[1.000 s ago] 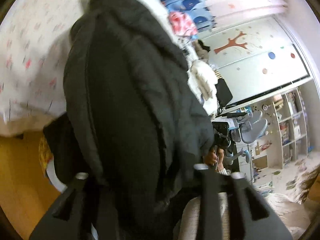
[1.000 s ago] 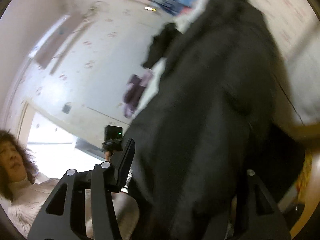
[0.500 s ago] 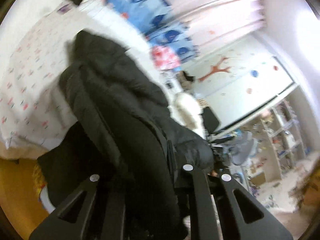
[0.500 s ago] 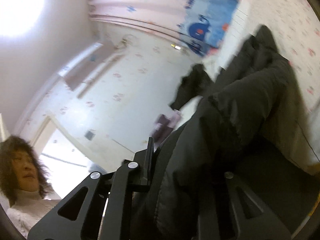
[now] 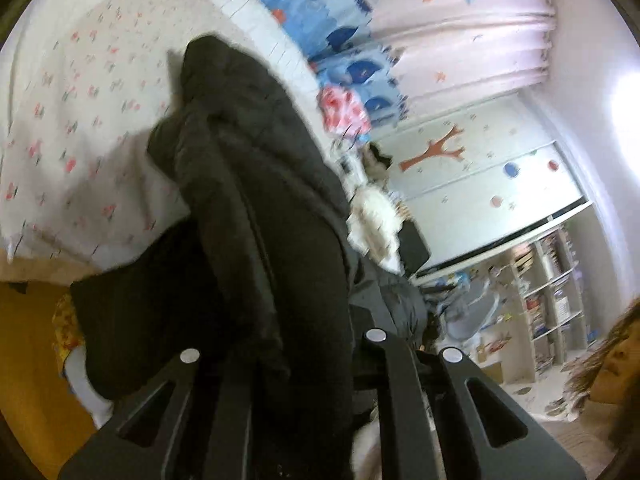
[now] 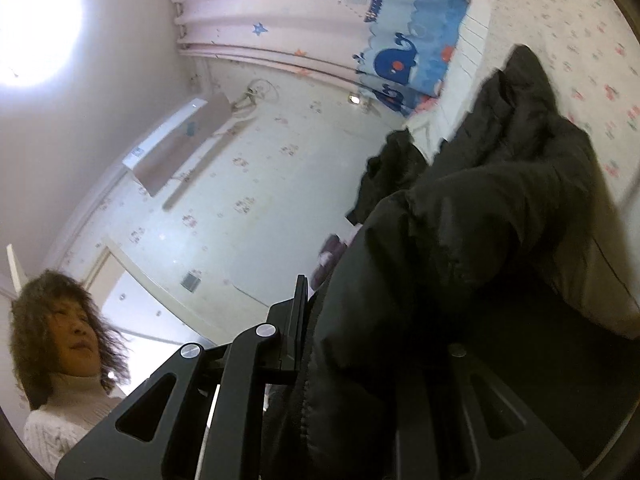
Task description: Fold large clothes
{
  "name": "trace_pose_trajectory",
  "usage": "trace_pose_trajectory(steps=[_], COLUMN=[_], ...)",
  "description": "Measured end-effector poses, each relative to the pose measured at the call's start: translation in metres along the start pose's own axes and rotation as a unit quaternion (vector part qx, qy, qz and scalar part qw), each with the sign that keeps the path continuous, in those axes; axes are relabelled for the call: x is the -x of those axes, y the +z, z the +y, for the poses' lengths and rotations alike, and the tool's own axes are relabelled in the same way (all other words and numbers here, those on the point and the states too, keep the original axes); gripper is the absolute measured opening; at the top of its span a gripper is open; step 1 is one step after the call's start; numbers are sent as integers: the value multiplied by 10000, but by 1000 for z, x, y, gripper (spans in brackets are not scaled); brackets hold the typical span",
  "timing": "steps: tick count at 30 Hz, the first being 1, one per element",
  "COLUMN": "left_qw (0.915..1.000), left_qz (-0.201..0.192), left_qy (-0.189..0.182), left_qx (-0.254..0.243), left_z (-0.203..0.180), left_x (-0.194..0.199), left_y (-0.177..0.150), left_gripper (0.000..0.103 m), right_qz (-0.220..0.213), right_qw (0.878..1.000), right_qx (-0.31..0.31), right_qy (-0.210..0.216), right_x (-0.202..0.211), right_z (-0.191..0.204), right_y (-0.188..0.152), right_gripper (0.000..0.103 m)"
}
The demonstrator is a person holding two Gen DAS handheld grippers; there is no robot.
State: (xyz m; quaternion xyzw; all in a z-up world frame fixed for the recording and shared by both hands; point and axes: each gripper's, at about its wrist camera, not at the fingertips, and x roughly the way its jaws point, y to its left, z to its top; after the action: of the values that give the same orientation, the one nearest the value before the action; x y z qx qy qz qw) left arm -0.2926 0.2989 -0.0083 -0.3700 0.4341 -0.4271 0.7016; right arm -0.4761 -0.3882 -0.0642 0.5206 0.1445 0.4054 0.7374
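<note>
A large black padded jacket [image 5: 256,208] hangs between my two grippers, its far end draped on the bed with the white flowered cover [image 5: 80,112]. My left gripper [image 5: 296,360] is shut on the jacket's near edge; the cloth fills the gap between its fingers. In the right wrist view the jacket [image 6: 460,248] also bulges between the fingers of my right gripper [image 6: 372,344], which is shut on it. Both views are tilted upward. The fingertips are hidden by the cloth.
A blue whale-print curtain [image 5: 340,48] and pink curtain hang behind the bed. A pink bundle [image 5: 344,112] lies at the bed's far side. A person's head [image 6: 60,320] is at the lower left of the right view. Shelves [image 5: 552,300] stand at the right.
Both grippers have tipped up and drawn back with the jacket. More of the bed, curtain and ceiling shows. The jacket stretches farther away from the cameras.
</note>
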Motion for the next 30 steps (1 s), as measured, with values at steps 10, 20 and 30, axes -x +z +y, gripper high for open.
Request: trace_pose_trajectory(steps=[10, 20, 30], left_qw=[9924, 9674, 9720], left_qz=[-1167, -1738, -1580], left_qy=[-373, 914, 1145], left_qx=[63, 1600, 1307], left_z=[-27, 93, 96], left_x=[-23, -156, -160], left_y=[126, 239, 242], left_gripper=[13, 17, 37], right_qz=[-478, -843, -511], right_qw=[9988, 9527, 9532], right_qx=[119, -1235, -575], right_qy=[-71, -2648, -2924], right_x=[-87, -160, -167], right_z=[1, -172, -140], right_y=[137, 227, 236], right_gripper=[15, 25, 83])
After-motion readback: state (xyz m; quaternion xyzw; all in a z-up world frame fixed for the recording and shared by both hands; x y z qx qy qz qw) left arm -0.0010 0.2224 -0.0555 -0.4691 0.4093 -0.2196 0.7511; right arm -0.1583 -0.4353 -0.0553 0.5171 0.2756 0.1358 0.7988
